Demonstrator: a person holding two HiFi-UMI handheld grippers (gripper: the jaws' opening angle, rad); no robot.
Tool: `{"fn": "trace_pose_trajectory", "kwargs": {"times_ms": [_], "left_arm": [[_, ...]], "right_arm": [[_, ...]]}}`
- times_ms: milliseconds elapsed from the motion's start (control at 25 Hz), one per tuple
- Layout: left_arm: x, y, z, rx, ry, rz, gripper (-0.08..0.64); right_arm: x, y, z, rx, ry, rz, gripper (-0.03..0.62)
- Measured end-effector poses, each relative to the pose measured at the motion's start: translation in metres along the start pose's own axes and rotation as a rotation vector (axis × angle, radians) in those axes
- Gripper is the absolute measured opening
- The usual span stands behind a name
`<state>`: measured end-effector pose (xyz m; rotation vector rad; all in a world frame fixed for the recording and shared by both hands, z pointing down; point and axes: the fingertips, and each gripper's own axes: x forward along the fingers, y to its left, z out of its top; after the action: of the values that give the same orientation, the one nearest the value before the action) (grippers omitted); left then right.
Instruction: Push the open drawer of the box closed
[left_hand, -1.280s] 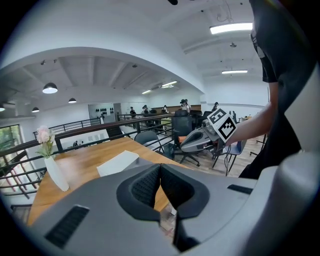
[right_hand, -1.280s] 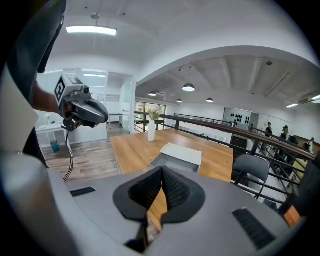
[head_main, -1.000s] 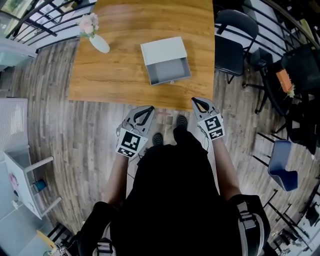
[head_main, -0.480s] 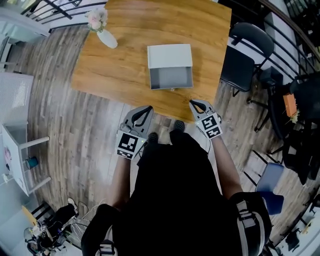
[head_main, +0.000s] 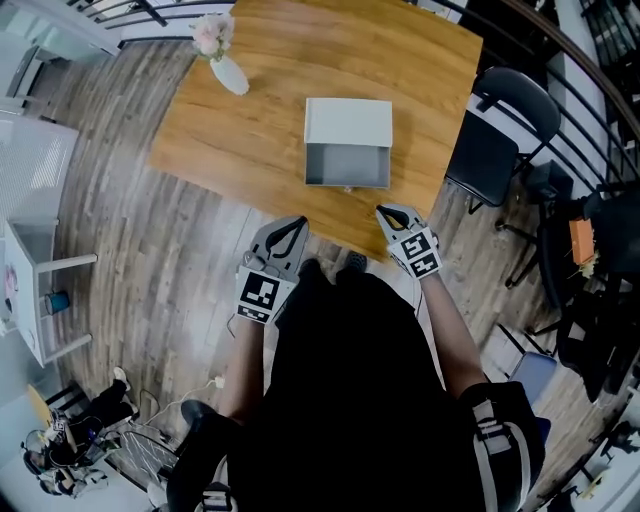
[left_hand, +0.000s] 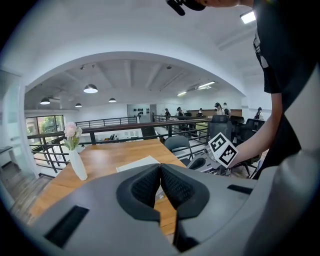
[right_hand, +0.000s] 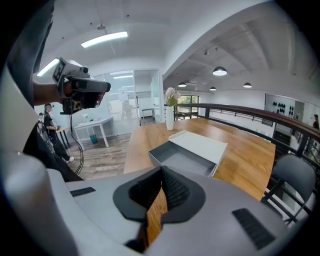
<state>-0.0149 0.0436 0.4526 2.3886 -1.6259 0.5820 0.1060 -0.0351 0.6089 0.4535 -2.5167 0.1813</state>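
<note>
A white box (head_main: 348, 122) sits on the wooden table (head_main: 250, 140), its grey drawer (head_main: 347, 166) pulled open toward me and empty. In the right gripper view the drawer (right_hand: 182, 159) lies just ahead of the jaws, with the box's white top (right_hand: 202, 144) behind it. My left gripper (head_main: 287, 230) hovers at the table's near edge, left of the drawer, jaws shut on nothing. My right gripper (head_main: 391, 213) is near the edge to the drawer's front right, also shut and empty. Neither touches the box. In their own views the left gripper (left_hand: 160, 167) and the right gripper (right_hand: 161, 171) show their pads pressed together.
A white vase with pink flowers (head_main: 222, 60) stands at the table's far left corner. A black chair (head_main: 495, 140) is at the table's right side, with metal railing behind. A small white table (head_main: 40, 300) stands on the wooden floor to the left.
The head view has swung, so the table and box now sit further right and lower in view. Both grippers keep their places by the table's near edge, still shut.
</note>
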Motion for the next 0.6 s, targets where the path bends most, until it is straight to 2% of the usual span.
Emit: {"fn": "trace_pose_trajectory", "kwargs": {"times_ms": [280, 600], "left_arm": [[-0.003, 0.019, -0.015, -0.043, 0.011, 0.028, 0.023], [0.018, 0.055, -0.008, -0.005, -0.007, -0.037, 0.023]], "right_arm": [[0.029, 0.003, 0.006, -0.012, 0.016, 0.034, 0.017], [0.063, -0.002, 0.000, 0.046, 0.050, -0.011, 0.017]]}}
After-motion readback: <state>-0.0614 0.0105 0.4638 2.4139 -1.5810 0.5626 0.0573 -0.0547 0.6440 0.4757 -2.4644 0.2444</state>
